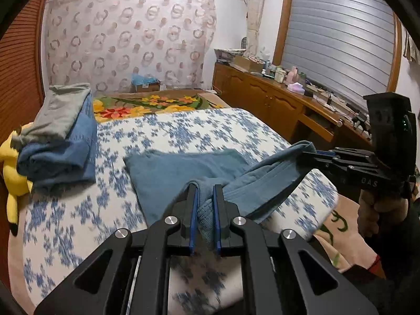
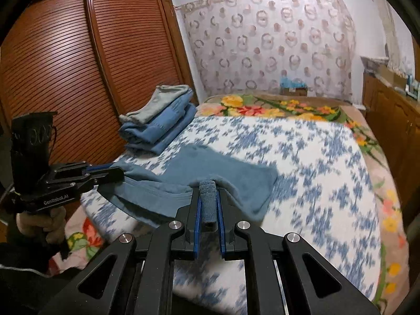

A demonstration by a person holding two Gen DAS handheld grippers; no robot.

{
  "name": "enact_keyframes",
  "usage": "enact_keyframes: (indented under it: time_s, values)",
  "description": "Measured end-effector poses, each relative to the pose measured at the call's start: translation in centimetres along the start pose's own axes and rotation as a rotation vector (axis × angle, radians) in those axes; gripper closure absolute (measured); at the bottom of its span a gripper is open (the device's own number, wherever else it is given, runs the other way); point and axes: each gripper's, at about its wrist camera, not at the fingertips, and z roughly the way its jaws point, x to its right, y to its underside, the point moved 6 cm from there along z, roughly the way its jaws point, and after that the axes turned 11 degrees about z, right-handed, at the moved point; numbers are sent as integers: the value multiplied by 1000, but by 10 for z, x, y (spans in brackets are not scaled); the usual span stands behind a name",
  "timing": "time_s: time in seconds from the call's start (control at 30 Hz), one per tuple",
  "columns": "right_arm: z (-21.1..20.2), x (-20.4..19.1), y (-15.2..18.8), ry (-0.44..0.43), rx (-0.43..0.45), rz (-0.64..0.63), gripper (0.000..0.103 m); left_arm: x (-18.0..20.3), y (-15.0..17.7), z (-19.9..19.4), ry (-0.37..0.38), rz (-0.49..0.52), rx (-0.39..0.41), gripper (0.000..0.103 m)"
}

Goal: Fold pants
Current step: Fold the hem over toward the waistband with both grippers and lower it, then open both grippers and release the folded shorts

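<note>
- Teal-blue soft cotton pants [image 1: 183,173] lie on the near half of the bed; far part rests flat on the white-and-blue floral bedspread [image 1: 210,128], near edge is lifted off it.
- Left gripper [image 1: 205,191] is clenched on a bunched bit of that near edge; cloth sits between the blue pads, seen in left wrist view.
- Right gripper [image 2: 209,191] is clamped on a rolled bit of the same edge. In left view it shows at the right, [image 1: 312,153], w/ the pants edge stretched up to it.
- Judgement: step in hand looks like carrying the near edge up & over toward the far end to fold in half. Not done yet.
- To do it well: keep both grips level w/ each other so the edge stays straight; keep it taut between them, no sag in the middle.
- Lift high enough that the hanging cloth clears the flat part, else it drags & wrinkles.
- Lay the edge down square on the far edge, then let go both sides together.
- Risk: cloth is bunched in the pads, so a corner may slip or land twisted.
- Further out: stack of folded blue and grey clothes [image 1: 60,136] at far left of bed, well apart; yellow plush toy [image 1: 13,165] beside it; flowered blanket [image 1: 147,105] beyond; brown slatted wardrobe [image 2: 65,65] on that side.
</note>
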Motion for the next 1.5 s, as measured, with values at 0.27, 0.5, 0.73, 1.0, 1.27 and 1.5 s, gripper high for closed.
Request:
enact_keyframes:
  time_s: [0.27, 0.5, 0.73, 1.0, 1.27, 1.5]
  values:
    - [35, 4, -16, 30, -1, 5, 93, -25, -16, 30, -17, -11, -26, 92]
    - [72, 14, -13, 48, -58, 27, 93, -40, -6, 65, -36, -33, -96, 92]
    - [103, 26, -21, 77, -83, 61, 93, -47, -5, 88, -36, -51, -127, 92]
    - [109, 28, -20, 79, -78, 63, 88, -44, -3, 92, -66, -30, -133, 53]
    - [89, 36, -15, 115, -54, 34, 64, -44, 13, 76, -61, -24, -124, 32]
    - [77, 40, 13, 131, -113, -27, 52, -42, 42, 72, -58, -1, -176, 32]
